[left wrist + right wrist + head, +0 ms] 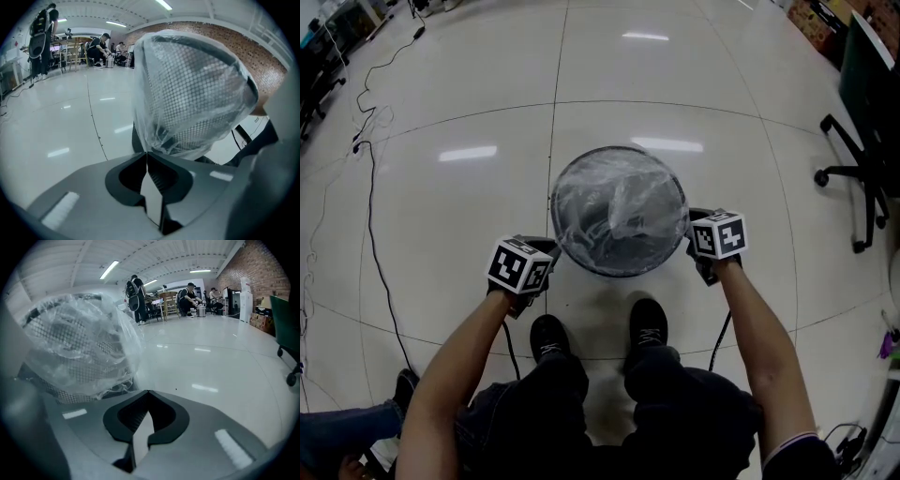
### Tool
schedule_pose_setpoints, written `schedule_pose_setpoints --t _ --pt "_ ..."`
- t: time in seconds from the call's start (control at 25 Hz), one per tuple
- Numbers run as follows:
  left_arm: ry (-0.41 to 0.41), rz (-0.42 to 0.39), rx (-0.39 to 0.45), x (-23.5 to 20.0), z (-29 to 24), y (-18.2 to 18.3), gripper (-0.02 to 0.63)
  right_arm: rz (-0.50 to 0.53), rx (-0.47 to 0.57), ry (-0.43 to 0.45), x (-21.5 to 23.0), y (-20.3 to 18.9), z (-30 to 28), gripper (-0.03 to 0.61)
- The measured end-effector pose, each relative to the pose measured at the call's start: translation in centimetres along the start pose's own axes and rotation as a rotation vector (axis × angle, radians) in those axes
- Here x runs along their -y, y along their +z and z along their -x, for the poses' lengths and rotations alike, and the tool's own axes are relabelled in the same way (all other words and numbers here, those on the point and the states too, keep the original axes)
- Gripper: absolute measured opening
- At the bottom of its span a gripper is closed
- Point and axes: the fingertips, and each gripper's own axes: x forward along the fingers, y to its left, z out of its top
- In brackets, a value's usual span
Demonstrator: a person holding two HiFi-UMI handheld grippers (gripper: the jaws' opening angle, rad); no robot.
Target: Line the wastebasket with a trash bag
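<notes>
Indoors, glossy white tile floor [469, 216], mesh wastebasket [620, 271], left gripper [146, 153] pinching trash bag [187, 89], right gripper [147, 392] closed.

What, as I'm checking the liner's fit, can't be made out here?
Bottom of the black mesh wastebasket, head view: the crumpled clear plastic trash bag and glare cover it.
Bag's hem on the far side, both gripper views: the basket itself hides it.
Whether the shut right gripper pinches film, right gripper view: film ends beside its tips.
</notes>
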Motion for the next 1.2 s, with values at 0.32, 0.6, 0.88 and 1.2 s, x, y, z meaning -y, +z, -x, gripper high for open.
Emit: schedule_pose_setpoints --t 0.32,0.6,0.88,1.2 --pt "0.01 0.024 0.001 -0.9 0.3 -0.2 0.018 -0.016 -0.071 0.041 -1.0 -3.5 -1.2 0.002" --pt "0.04 0.017 0.015 -1.0 1.4 0.0 0.018 -0.034 -0.024 0.068 -1.5 -3.8 0.7 0.089" --pt "0.121 0.022 0.096 -1.0 4.5 1.6 0.018 -0.038 0.045 0.054 -0.5 -2.2 6.1 0.14" --pt "0.162 0.08 0.151 0.1 9.0 -0.1 0.018 -0.008 0.045 0.107 -2.0 -2.6 9.7 0.153"
